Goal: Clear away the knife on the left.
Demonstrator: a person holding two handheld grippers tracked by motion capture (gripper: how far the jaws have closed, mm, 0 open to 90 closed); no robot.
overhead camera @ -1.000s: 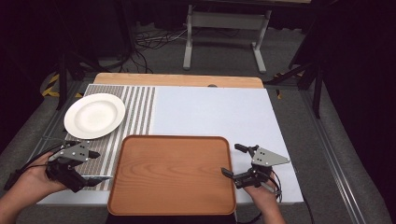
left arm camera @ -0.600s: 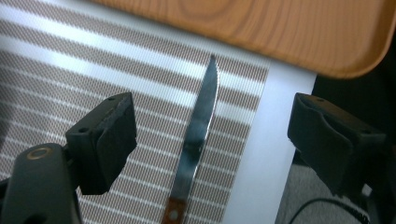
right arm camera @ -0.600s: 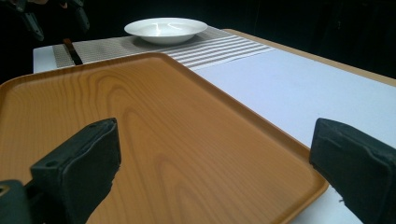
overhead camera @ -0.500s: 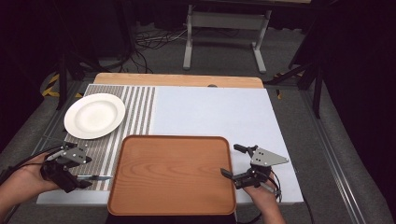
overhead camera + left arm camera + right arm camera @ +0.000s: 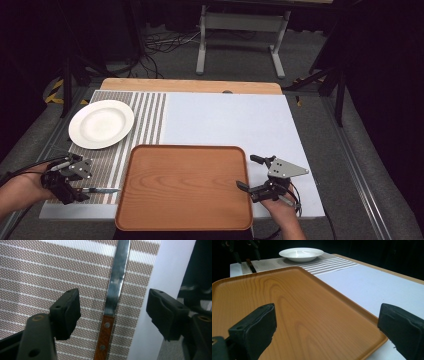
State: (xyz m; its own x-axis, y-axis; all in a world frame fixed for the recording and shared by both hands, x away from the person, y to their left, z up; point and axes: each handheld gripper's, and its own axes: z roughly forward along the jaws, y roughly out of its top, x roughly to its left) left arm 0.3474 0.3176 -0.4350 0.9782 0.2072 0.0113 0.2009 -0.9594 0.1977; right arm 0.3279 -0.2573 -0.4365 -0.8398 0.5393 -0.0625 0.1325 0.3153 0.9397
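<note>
The left claw [image 5: 113,312] is released, its jaws have just been closing a little, and the knife [image 5: 112,302] lies between them on the striped mat [image 5: 37,272], touching neither pad. To grasp well, lower until both pads flank the wooden handle (not the blade), then squeeze. The right claw [image 5: 327,330] waits released over the tray [image 5: 294,305].

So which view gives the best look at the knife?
The left gripper view: the knife lies close up between the open jaws, steel blade and riveted wooden handle clear. The high view shows it small on the striped mat; the right gripper view shows a distant dark sliver.
</note>
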